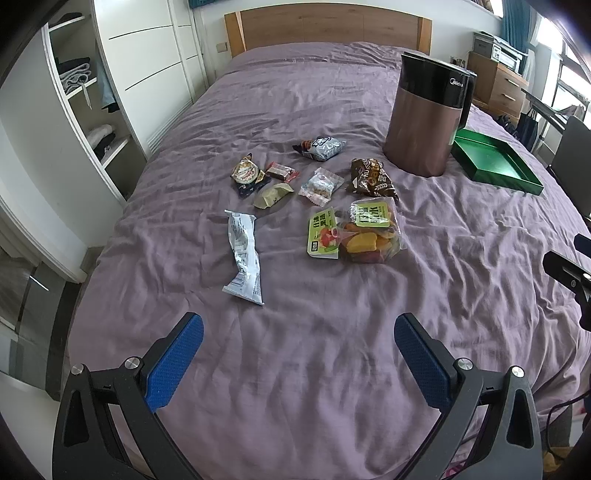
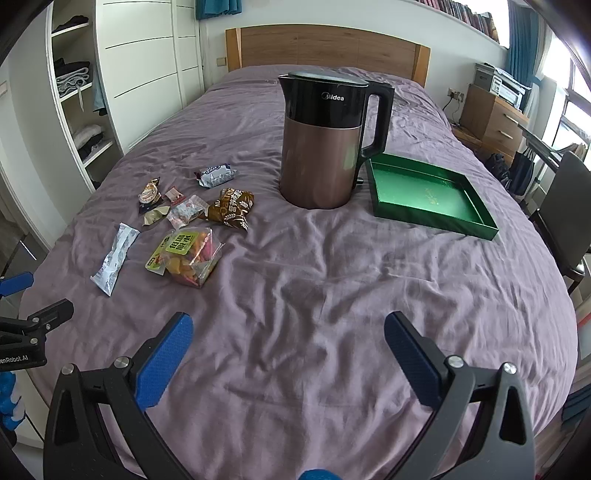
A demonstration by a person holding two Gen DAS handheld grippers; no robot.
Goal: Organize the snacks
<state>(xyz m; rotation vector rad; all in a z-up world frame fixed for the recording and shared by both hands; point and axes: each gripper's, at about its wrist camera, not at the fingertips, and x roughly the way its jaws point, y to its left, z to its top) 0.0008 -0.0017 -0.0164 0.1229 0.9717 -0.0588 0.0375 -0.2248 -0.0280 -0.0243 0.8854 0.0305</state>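
Observation:
Several snack packets lie loose on the purple bedsheet: a long white wrapper, a clear bag of colourful candy with green labels, a brown oat bag, a blue-white packet and small sweets. An empty green tray sits right of the kettle. My left gripper stands open over bare sheet, short of the snacks. My right gripper is open too, over bare sheet. The same snacks lie far to its left.
A white wardrobe with open shelves lines the left side. The wooden headboard stands at the far end. A wooden dresser and a dark chair stand beside the bed on the right.

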